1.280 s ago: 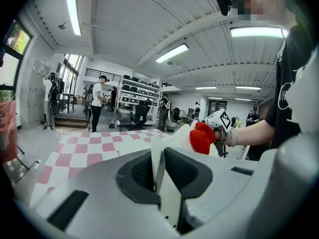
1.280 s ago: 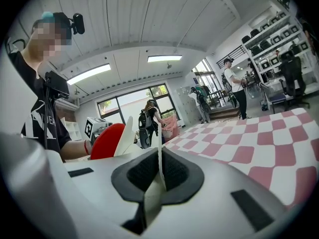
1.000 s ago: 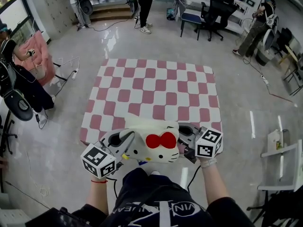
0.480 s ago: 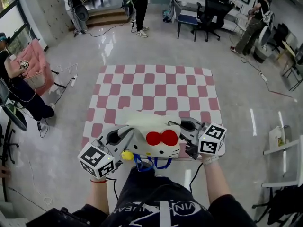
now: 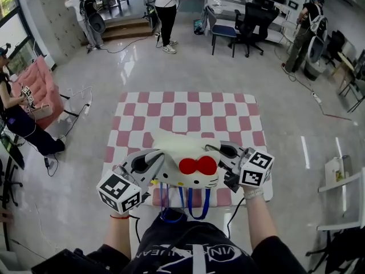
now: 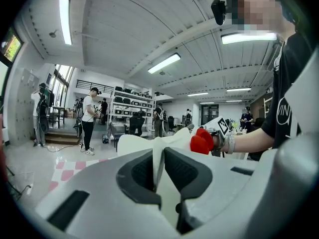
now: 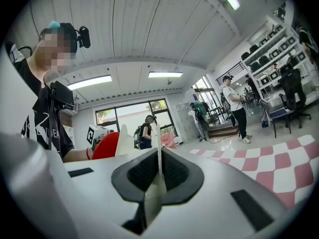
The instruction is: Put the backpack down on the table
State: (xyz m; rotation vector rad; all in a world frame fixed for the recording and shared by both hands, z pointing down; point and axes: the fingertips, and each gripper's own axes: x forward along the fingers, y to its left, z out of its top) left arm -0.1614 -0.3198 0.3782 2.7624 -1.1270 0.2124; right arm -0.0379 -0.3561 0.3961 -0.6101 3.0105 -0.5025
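Got the left gripper down at the left, jaws clamped tight on a white fold of the backpack. Plain to see in the left gripper view, with fabric squeezed right between the dark pads. Looks like a white cat-face bag with a red bow on the front. Held up between both grippers over the near edge of the table, the one with the pink-and-white checkered cloth. Can't tell whether it's touching the cloth or not. Two blue straps dangling below the bag, in front of the person's lap. Over on the right, same deal for the right gripper: jaws pinched shut on a thin white edge of the bag.
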